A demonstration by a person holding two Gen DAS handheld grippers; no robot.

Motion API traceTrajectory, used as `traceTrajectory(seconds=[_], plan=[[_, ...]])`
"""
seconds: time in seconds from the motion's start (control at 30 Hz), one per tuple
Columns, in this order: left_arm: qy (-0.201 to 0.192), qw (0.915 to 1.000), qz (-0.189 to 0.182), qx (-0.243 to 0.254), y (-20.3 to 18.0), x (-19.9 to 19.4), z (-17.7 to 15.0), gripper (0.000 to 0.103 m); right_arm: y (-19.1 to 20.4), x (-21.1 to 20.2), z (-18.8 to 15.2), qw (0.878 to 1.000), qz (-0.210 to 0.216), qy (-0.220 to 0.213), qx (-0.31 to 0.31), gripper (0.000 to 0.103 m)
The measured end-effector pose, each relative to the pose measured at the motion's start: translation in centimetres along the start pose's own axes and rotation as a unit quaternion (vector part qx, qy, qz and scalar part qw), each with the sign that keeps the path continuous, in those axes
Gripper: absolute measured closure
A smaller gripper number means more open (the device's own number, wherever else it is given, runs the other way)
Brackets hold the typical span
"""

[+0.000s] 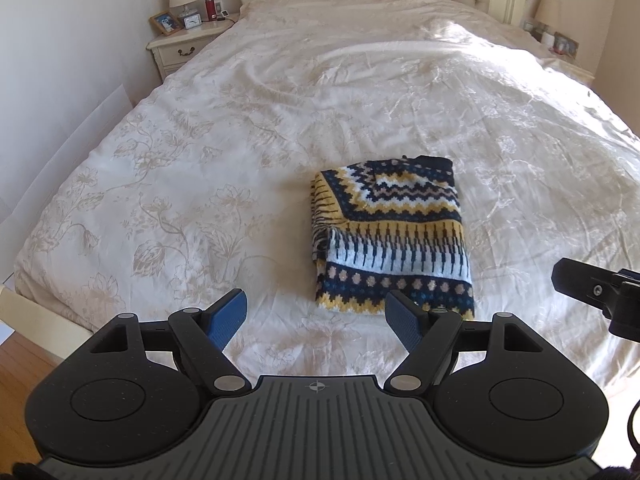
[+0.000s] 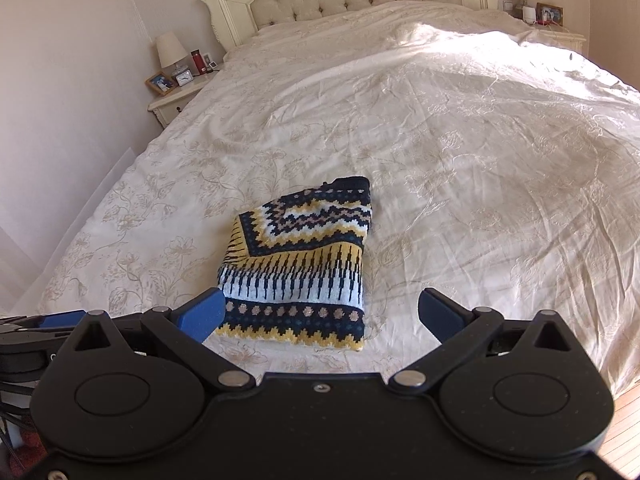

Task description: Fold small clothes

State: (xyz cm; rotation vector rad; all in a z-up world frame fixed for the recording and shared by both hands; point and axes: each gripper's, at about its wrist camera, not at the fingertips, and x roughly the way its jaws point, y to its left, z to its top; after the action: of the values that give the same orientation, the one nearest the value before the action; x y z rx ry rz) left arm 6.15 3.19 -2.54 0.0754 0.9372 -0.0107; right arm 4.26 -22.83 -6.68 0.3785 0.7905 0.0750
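My left gripper [image 1: 316, 316] and right gripper [image 2: 322, 314] both hung with jaws spread wide and empty, just short of the knit sweater [image 1: 390, 236]; it lay folded compact near the bed's [image 1: 200, 140] foot edge. I judged the folding done; the next move called for a last tidy or withdrawal.
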Motion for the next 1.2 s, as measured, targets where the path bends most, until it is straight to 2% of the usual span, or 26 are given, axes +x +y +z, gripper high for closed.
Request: traceTrajectory(seconds=[0.53, 1.2], plan=[[0.017, 0.9998, 0.008, -0.008, -0.2, 0.6, 0.0, 0.028, -0.3, 1.0, -0.1, 1.0, 0.008, 0.024, 0.003, 0.001], [0.03, 0.9995, 0.002, -0.011, -0.2, 1.2, -0.3, 0.028, 0.1, 1.5, -0.2, 1.0, 0.009, 0.029, -0.006, 0.001]])
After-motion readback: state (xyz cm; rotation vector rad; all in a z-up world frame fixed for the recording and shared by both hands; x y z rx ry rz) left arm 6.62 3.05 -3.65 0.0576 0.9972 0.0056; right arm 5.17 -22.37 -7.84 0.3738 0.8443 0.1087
